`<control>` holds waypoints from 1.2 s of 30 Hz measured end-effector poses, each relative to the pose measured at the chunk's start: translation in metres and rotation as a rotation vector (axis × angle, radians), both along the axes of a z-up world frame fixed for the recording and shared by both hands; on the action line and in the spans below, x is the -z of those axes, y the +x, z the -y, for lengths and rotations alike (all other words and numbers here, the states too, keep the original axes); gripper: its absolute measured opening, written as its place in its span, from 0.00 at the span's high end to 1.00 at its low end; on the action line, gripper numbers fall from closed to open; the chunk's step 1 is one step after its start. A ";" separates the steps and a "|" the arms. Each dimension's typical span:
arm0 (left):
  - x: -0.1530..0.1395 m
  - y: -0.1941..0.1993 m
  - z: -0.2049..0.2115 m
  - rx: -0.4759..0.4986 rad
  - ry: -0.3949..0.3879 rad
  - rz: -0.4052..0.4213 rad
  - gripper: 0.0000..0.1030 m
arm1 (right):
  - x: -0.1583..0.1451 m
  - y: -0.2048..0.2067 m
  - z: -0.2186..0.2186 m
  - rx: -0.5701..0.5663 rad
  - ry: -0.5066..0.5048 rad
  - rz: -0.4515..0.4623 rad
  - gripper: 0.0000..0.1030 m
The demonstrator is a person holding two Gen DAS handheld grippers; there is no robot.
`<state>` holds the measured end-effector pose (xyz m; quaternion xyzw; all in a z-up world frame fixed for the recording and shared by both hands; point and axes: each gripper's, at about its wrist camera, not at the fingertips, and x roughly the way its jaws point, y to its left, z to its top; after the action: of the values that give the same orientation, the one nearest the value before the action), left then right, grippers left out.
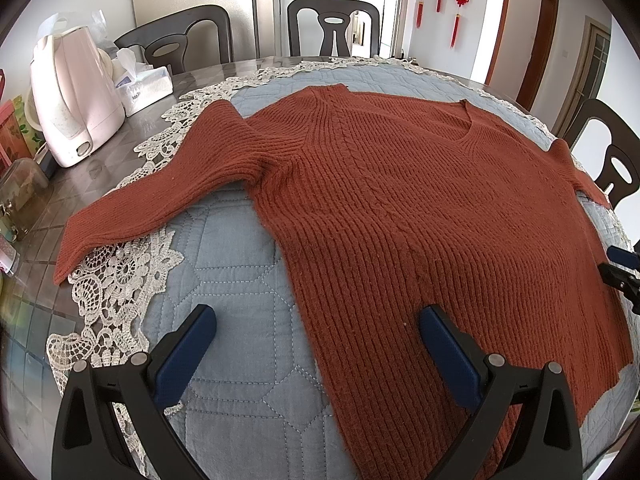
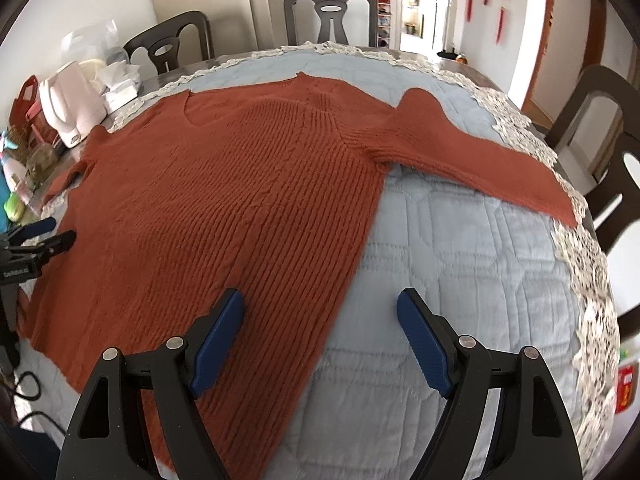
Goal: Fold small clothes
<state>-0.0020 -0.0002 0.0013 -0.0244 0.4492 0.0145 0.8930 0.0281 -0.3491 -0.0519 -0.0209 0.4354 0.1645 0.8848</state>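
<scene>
Left tongs: nearest the left wrist camera, spread wide, gripping nothing. The blue-padded fingers straddle the left side edge of the sweater, one pad over the quilted cloth, the other over the knit. Whether the pads touch the fabric cannot be told.

Right tongs: nearest the right wrist camera, likewise spread wide and holding nothing. They straddle the sweater's right side edge, one pad above the ribbing and one above the quilt.

Sweater: rust-red ribbed knit, lying flat and unfolded on the quilted cloth, neckline away from both cameras, hem toward them. Both sleeves are extended outward. The left sleeve runs off the quilt, across the lace trim and onto the bare worktop. The right sleeve reaches toward the lace trim on the opposite side, cuff close to the worktop edge.

Quilted cloth: pale blue, bordered in white lace, covering most of the worktop.

Other items: a pale pink kettle stands on the bare worktop at the left, well apart from the sweater body, with a tissue pack just beside it. Dark chairs stand around the far side
</scene>
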 end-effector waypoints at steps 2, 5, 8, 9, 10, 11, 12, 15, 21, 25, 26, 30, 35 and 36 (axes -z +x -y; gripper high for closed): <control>0.000 0.000 0.000 0.000 0.001 0.000 0.01 | -0.003 -0.004 -0.001 -0.007 0.007 0.012 0.23; 0.000 0.000 0.000 0.000 0.001 0.000 0.01 | -0.010 -0.010 -0.007 -0.020 0.006 0.042 0.23; 0.000 0.000 0.000 -0.004 0.004 -0.001 0.00 | -0.013 -0.010 -0.014 -0.037 0.003 0.066 0.23; 0.001 0.002 -0.001 -0.004 0.004 -0.001 0.00 | -0.015 -0.010 -0.017 -0.045 0.004 0.074 0.23; 0.002 0.003 -0.002 -0.007 0.003 -0.002 0.00 | -0.015 -0.009 -0.019 -0.052 0.006 0.077 0.23; 0.002 0.003 -0.002 -0.007 0.004 -0.002 0.00 | -0.015 -0.007 -0.022 -0.061 0.011 0.079 0.23; 0.002 0.003 -0.002 -0.007 0.004 -0.002 0.00 | -0.015 -0.005 -0.026 -0.071 0.018 0.078 0.23; 0.001 0.004 -0.003 -0.015 0.000 -0.006 0.00 | -0.014 0.003 -0.036 -0.099 0.030 0.071 0.23; -0.010 0.007 -0.012 -0.050 -0.033 0.009 0.11 | -0.014 0.013 -0.054 -0.150 0.030 0.072 0.23; -0.024 0.009 -0.042 -0.132 -0.053 0.068 0.11 | -0.017 0.020 -0.060 -0.153 0.022 0.083 0.23; -0.027 0.009 -0.055 -0.164 -0.060 0.085 0.12 | -0.018 0.022 -0.061 -0.152 0.024 0.083 0.23; -0.030 0.005 -0.099 -0.281 -0.113 0.113 0.19 | -0.016 0.030 -0.062 -0.147 0.028 0.073 0.23; -0.015 -0.004 -0.150 -0.437 -0.212 0.102 0.27 | -0.010 0.037 -0.064 -0.144 0.025 0.052 0.23; -0.012 -0.005 -0.157 -0.456 -0.234 0.099 0.27 | -0.009 0.039 -0.065 -0.144 0.023 0.047 0.23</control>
<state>-0.0073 0.1568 0.0132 -0.2286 0.3865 0.1621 0.8787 0.0670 -0.2845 -0.0431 -0.0460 0.4099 0.2324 0.8808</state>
